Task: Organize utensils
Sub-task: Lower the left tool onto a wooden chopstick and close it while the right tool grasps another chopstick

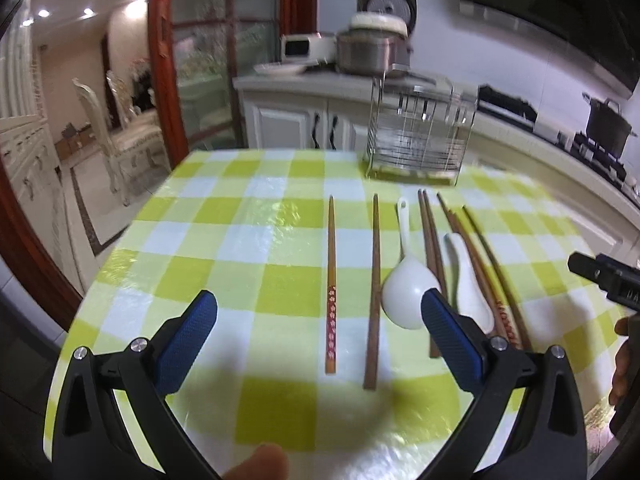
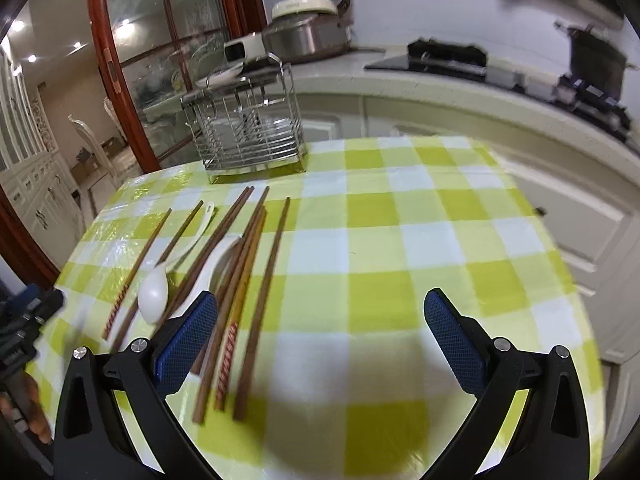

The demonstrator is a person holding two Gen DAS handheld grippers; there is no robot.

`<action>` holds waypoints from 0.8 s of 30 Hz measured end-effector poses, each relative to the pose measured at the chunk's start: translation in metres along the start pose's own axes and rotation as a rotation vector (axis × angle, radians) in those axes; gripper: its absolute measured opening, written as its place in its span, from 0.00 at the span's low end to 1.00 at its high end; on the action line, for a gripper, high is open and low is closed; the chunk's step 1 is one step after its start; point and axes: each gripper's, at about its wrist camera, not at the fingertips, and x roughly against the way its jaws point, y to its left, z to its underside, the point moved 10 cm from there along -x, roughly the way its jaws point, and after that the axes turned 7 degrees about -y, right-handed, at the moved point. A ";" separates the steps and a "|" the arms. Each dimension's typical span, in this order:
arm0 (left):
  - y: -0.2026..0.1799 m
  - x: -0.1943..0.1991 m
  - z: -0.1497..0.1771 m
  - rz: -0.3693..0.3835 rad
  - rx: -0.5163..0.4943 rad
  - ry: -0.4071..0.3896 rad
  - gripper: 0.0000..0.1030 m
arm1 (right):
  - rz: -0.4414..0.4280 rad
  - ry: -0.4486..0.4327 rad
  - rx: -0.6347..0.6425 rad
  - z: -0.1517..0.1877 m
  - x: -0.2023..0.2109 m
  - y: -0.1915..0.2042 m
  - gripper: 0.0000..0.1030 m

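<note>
On the table, left to right:

Table (image 1: 248, 240): covered with a green-and-white checked cloth; the utensils lie in a loose row on it, all pointing away toward the far edge.

Left gripper (image 1: 318, 320): fingers spread wide, holding nothing, above the near part of the cloth with two chopsticks showing between its pads.

Flowered chopstick (image 1: 331, 284): leftmost in the left wrist view, lying alone, its near end patterned red.

Plain chopstick (image 1: 374, 292): just right of the flowered one, apart from it.

Large spoon (image 1: 406, 292): white, bowl near, handle pointing far; the left gripper's right pad (image 1: 448, 332) overlaps its bowl in the view.

Dark chopstick pair (image 1: 430, 240): side by side, just right of the large spoon's handle.

Small spoon (image 1: 466, 280): white, between the dark pair and the last chopsticks.

Last chopsticks (image 1: 480, 248): fanned slightly, at the right end of the row.

Wire rack (image 1: 420, 136): upright at the far edge, beyond the row.

Right gripper (image 2: 320, 320): spread wide, holding nothing, over bare cloth right of the row; its left pad (image 2: 184, 344) overlaps the nearest chopsticks.
</note>
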 end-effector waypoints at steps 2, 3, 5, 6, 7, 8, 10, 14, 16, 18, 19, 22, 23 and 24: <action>0.000 -0.019 -0.003 0.025 -0.002 0.030 0.92 | 0.021 0.048 0.011 -0.001 -0.015 0.001 0.94; 0.000 -0.029 -0.005 0.030 -0.009 0.047 0.87 | 0.037 0.059 0.027 -0.003 -0.020 0.002 0.94; 0.000 -0.052 -0.008 0.039 -0.028 0.092 0.77 | 0.051 0.061 0.035 -0.008 -0.029 0.002 0.94; 0.001 -0.062 -0.009 0.037 -0.031 0.111 0.71 | 0.050 0.073 0.019 -0.010 -0.036 0.000 0.94; 0.003 -0.071 -0.009 0.034 -0.031 0.131 0.70 | 0.045 0.090 0.012 -0.010 -0.041 -0.001 0.94; 0.004 -0.083 -0.010 0.036 -0.032 0.156 0.68 | 0.040 0.117 0.007 -0.009 -0.049 -0.001 0.94; 0.004 -0.098 -0.010 0.041 -0.043 0.183 0.65 | 0.069 0.165 0.035 -0.006 -0.061 -0.004 0.94; 0.003 -0.131 -0.006 0.038 -0.071 0.249 0.50 | 0.080 0.210 0.063 -0.002 -0.081 -0.003 0.94; 0.002 -0.140 -0.004 0.038 -0.080 0.266 0.46 | 0.096 0.219 0.071 -0.003 -0.088 -0.004 0.94; 0.000 -0.147 -0.003 0.041 -0.085 0.270 0.45 | 0.095 0.221 0.069 -0.005 -0.094 -0.004 0.94; 0.000 -0.150 -0.005 0.041 -0.092 0.268 0.45 | 0.096 0.222 0.072 -0.007 -0.096 -0.002 0.94; -0.001 -0.152 -0.007 0.038 -0.103 0.267 0.45 | 0.089 0.229 0.088 -0.010 -0.103 0.006 0.92; -0.001 -0.154 -0.007 0.039 -0.108 0.265 0.44 | 0.095 0.229 0.099 -0.010 -0.104 0.009 0.89; -0.002 -0.153 -0.008 0.040 -0.112 0.265 0.43 | 0.108 0.228 0.116 -0.011 -0.106 0.011 0.85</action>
